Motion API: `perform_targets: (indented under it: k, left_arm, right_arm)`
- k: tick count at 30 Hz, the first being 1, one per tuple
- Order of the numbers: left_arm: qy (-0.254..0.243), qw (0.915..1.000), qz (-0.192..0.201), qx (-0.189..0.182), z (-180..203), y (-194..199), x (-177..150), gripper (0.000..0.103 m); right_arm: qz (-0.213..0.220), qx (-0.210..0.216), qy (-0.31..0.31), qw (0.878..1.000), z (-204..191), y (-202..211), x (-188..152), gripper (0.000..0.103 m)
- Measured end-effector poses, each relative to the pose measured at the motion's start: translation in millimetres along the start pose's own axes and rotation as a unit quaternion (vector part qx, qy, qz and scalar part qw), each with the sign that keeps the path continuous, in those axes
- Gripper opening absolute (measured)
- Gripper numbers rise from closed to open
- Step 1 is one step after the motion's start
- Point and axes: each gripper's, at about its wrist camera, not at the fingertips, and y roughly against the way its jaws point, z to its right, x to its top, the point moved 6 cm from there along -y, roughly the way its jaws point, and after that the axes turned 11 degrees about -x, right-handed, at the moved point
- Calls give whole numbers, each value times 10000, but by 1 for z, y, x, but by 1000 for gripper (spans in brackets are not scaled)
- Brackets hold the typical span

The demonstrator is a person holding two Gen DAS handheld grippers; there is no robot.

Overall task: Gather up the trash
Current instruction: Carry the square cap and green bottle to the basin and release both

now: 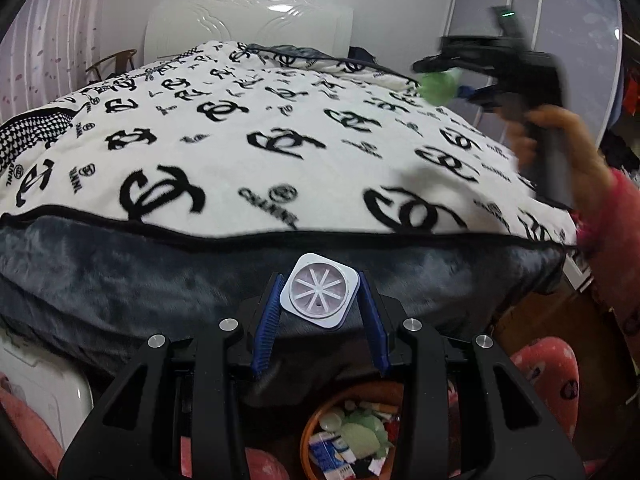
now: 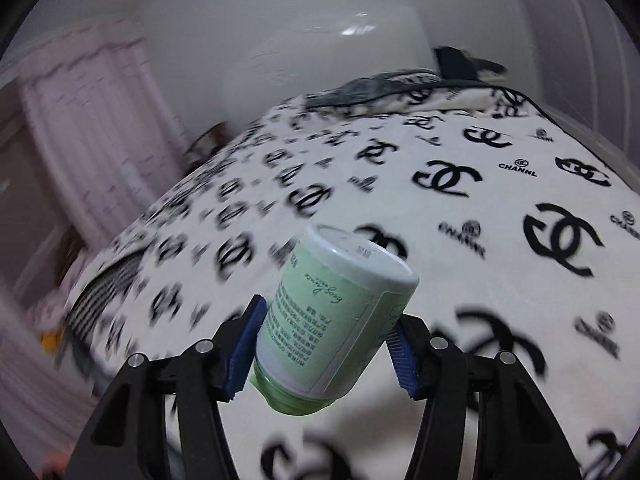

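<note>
My left gripper [image 1: 320, 298] is shut on a small square white plastic piece [image 1: 319, 296] with a round spoked centre, held in front of the bed's dark blanket edge, above an orange bin [image 1: 310, 426]. My right gripper [image 2: 324, 332] is shut on a pale green bottle [image 2: 332, 320] with a printed label, lifted over the bed and tilted. In the left wrist view the right gripper [image 1: 448, 80] shows blurred at the upper right with the green bottle [image 1: 438, 86] in it.
The bed carries a white blanket with black logos [image 1: 260, 128], with a dark plush edge [image 1: 120, 272]. The orange bin holds several wrappers and green pieces. A white headboard [image 1: 248, 20] stands behind. A white box [image 1: 44, 388] sits at the lower left.
</note>
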Motion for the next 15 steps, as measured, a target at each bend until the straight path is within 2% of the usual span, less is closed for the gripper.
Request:
perform_targets:
  k: [5,8,12,15]
  left_arm:
    - [16,9988,-467,-170,12,-10,-32,38]
    - [167,9956,-868,-320,14,-23,-57,38]
    - [318,9869,-1541,-345,17,-52,-98,38]
    - [594,9733,-2171,-450,17,-80,-135,38]
  right_arm:
    - [-89,200,696,9973,-8,62,-74,57]
    - [-398,352,937,9942,-6,86,-135,57]
    - [-1017,432,1086,9879,-1,86,-212,57]
    - [-1588,460,999,9812,7,67,-269,57]
